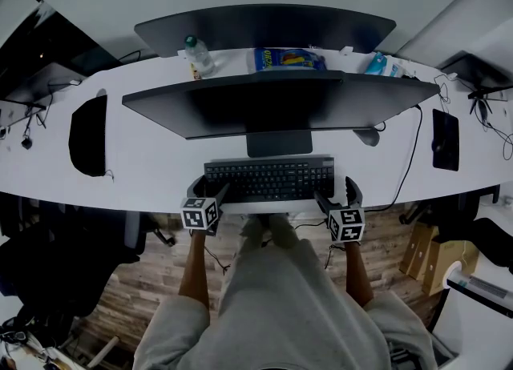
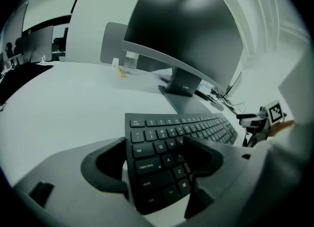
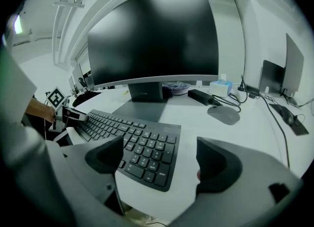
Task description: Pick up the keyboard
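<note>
The black keyboard (image 1: 268, 178) lies flat on the white desk (image 1: 152, 164), near its front edge, below the monitor stand. My left gripper (image 1: 210, 195) is at the keyboard's left front corner, my right gripper (image 1: 336, 199) at its right front corner. In the left gripper view the keyboard (image 2: 167, 157) has its left end between the spread jaws, and the left gripper (image 2: 156, 148) is open. In the right gripper view the keyboard (image 3: 142, 152) has its right end under the left jaw, while the right jaw stands clear over bare desk. The right gripper (image 3: 159, 151) is open.
A wide dark monitor (image 1: 272, 104) stands just behind the keyboard, with a second monitor (image 1: 264, 28) beyond it. A water bottle (image 1: 198, 56), a snack bag (image 1: 288, 59) and a tissue pack (image 1: 383, 64) sit at the back. A grey mouse (image 1: 366, 136) lies to the right, a black pad (image 1: 88, 134) to the left.
</note>
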